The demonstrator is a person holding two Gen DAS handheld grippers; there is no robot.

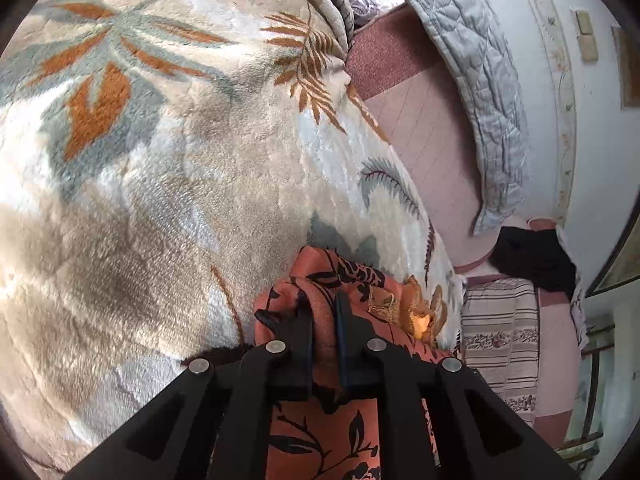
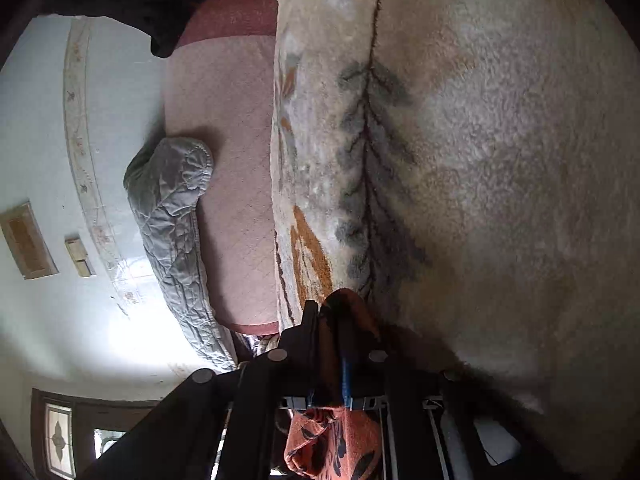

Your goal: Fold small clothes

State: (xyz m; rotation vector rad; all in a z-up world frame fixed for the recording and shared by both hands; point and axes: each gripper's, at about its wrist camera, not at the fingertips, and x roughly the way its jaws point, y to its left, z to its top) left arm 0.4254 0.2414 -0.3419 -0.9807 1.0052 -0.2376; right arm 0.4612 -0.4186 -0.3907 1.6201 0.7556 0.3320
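Note:
An orange garment with a black leaf print [image 1: 320,432] is pinched in my left gripper [image 1: 324,308], whose jaws are shut on a fold of it. The cloth bunches past the fingertips and touches the cream plush blanket [image 1: 160,200] on the bed. My right gripper [image 2: 330,312] is shut on another part of the same orange garment [image 2: 336,440], which hangs below the jaws over the blanket [image 2: 500,160]. Most of the garment is hidden behind the gripper bodies.
A grey quilted cover [image 1: 480,80] and pink mattress [image 1: 432,140] lie beyond the blanket's edge. A black cloth [image 1: 532,256] and a striped textile [image 1: 500,340] sit at the right. The wall [image 2: 40,140] and a window [image 2: 60,440] show in the right wrist view.

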